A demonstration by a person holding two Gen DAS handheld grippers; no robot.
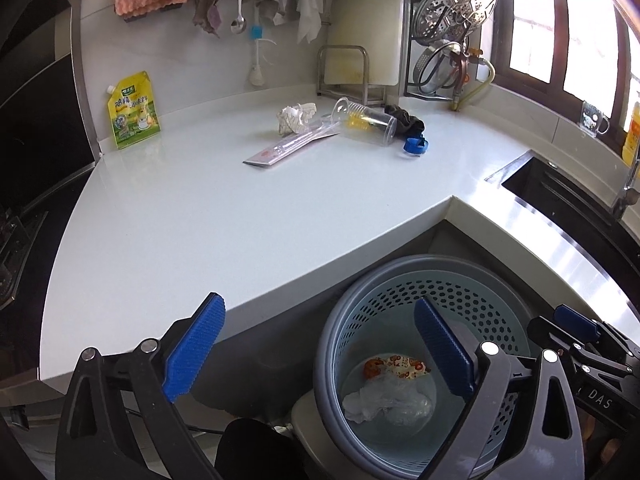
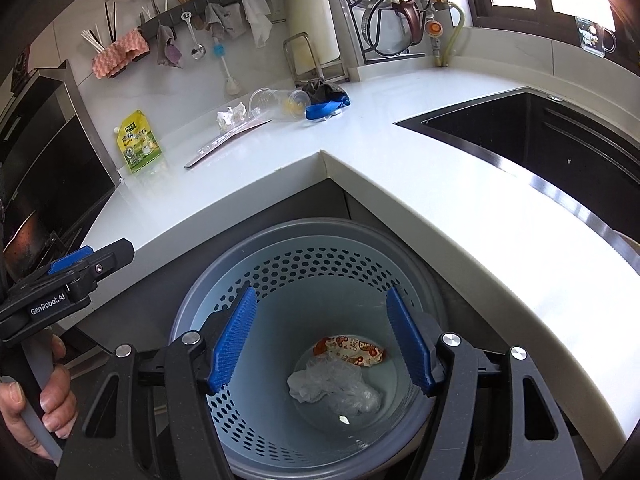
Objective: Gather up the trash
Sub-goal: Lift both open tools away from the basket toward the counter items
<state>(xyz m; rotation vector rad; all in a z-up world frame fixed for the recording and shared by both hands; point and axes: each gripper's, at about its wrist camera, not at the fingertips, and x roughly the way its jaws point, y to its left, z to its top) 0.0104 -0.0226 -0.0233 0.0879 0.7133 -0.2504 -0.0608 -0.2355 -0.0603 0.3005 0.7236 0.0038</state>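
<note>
A blue perforated trash bin (image 1: pixel 472 300) (image 2: pixel 304 272) stands on the floor under the counter corner. Inside lie a printed wrapper (image 1: pixel 400 366) (image 2: pixel 352 350) and crumpled clear plastic (image 1: pixel 390 402) (image 2: pixel 334 386). My left gripper (image 1: pixel 320 350) is open and empty, over the counter edge and the bin rim. My right gripper (image 2: pixel 320 344) is open and empty, directly above the bin. On the white counter (image 1: pixel 200 220) (image 2: pixel 400 120) lie a crumpled tissue (image 1: pixel 294 117) (image 2: pixel 231 115), a clear plastic cup on its side (image 1: pixel 366 120) (image 2: pixel 276 103), a flat clear packet (image 1: pixel 290 146) (image 2: pixel 226 140) and a blue cap (image 1: pixel 416 146) (image 2: pixel 326 109).
A yellow-green pouch (image 1: pixel 134 110) (image 2: pixel 138 142) stands by the wall at left. A dark cloth (image 1: pixel 406 118) (image 2: pixel 322 90) lies behind the cup. A dark sink (image 1: pixel 568 200) (image 2: pixel 540 132) is at right. A dish rack (image 1: pixel 448 40) and hanging rags (image 1: pixel 208 6) are at the back.
</note>
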